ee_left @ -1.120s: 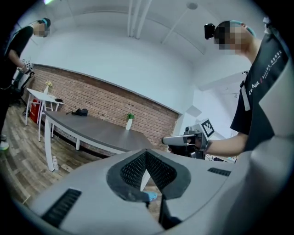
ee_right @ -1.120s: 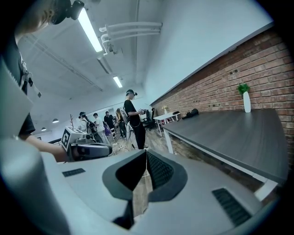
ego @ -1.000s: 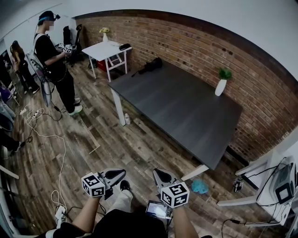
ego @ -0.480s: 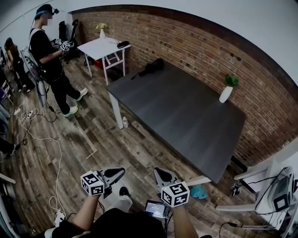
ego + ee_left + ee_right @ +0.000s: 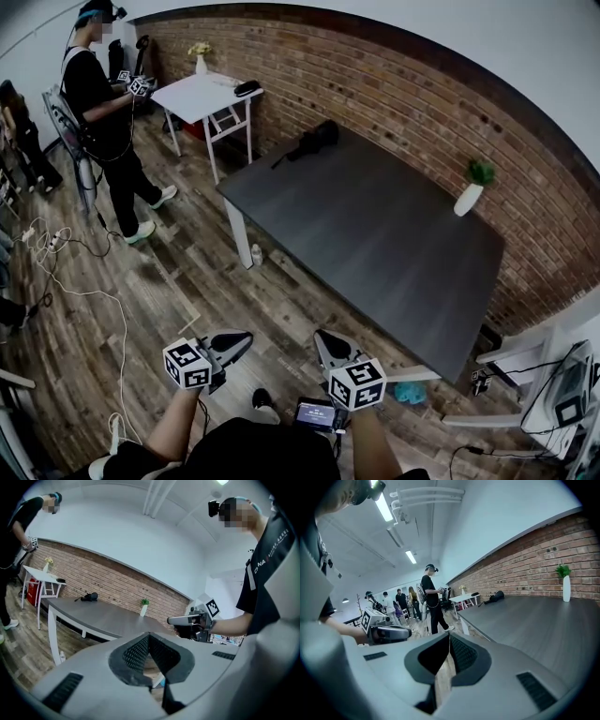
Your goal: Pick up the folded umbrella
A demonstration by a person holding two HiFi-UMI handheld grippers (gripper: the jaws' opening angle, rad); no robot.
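Black umbrella (image 5: 314,141) lies at the dark bench's (image 5: 375,244) far-left corner, well apart from the left claw (image 5: 236,341) and right claw (image 5: 325,343) — both pressed together, empty, over the near wood floor (image 5: 169,281).

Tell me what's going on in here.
A person holds a two-jaw gripper in each hand. The left gripper and the right gripper are both shut and empty, held out over the wooden floor short of the dark table. The folded umbrella lies untouched at the table's far end by the brick wall. A white vase with a plant stands on the table along that wall. Another person stands beside a white table farther off.
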